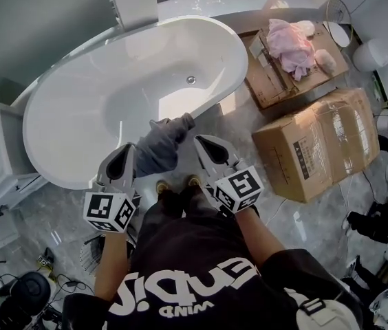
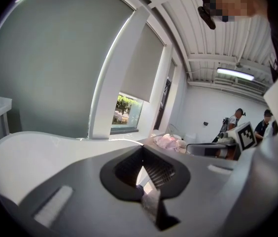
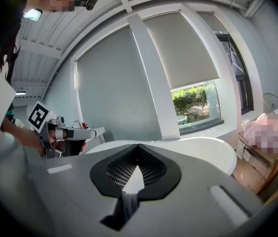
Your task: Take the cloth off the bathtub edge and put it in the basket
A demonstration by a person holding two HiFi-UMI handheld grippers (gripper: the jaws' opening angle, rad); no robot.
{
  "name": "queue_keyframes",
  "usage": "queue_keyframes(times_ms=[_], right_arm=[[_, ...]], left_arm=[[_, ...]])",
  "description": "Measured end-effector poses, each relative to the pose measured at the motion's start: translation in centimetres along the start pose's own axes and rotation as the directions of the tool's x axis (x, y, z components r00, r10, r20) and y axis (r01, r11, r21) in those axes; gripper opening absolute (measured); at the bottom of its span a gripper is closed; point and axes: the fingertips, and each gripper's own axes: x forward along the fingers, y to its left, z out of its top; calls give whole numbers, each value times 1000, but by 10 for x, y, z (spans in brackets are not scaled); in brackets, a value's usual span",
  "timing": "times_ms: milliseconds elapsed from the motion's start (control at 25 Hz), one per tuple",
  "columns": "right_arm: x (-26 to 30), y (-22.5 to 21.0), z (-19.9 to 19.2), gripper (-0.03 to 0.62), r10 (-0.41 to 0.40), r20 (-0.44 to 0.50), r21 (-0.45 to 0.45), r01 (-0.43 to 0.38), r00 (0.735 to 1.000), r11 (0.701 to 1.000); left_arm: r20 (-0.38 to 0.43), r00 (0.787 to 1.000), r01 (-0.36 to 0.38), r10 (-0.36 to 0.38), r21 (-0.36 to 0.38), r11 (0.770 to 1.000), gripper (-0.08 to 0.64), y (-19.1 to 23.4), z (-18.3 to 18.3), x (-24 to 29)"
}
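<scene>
Cloth [image 1: 165, 143] on tub [image 1: 63, 115] rim looks soft, light, limp, best pinched at its bunched fold; left hand-held gripper [image 1: 128, 148] and right hand-held gripper [image 1: 199, 141] flank it, pressed together, empty.

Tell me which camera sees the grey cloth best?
The head view: the whole grey cloth drapes over the bathtub rim. The right gripper view catches only a grey sliver below its jaws; the left gripper view shows nothing clear.

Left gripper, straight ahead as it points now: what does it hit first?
Most likely the near rim of the white bathtub, or the basin just beyond it; depth is unclear. The grey cloth lies to the right of the left gripper, off that line.
</scene>
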Motion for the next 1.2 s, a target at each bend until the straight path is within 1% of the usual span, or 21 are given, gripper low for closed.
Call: queue_keyframes(times_ms=[320,440,520,680,880,1040,1200], right_arm=[[20,-21,-33,9,6,-57,9,-6,998,1000],[28,-29,-48,9,-10,-68,7,11,998,1000],[35,-35,-57,9,-29,-66,28,31,997,999],[49,-45,-78,9,-50,-67,54,54,997,997],[51,-45,-97,9,-47,-88,56,52,995,997],[49,-45,-105,9,-41,-104,58,48,994,997],[47,-44,-108,9,-35,-111,68,43,993,997]], left_arm=[[-37,999,-9,8,-13,1000,-2,16,-30,32],[-54,998,-14,13,-19,1000,-2,24,-48,41],[-63,998,-26,24,-30,999,-2,31,-61,47],[-74,996,-49,44,-69,996,-2,42,-88,59],[-131,991,-31,21,-78,996,-2,40,-122,66],[-132,991,-27,15,-83,996,-2,38,-129,66],[-126,992,-28,19,-67,997,-2,36,-129,64]])
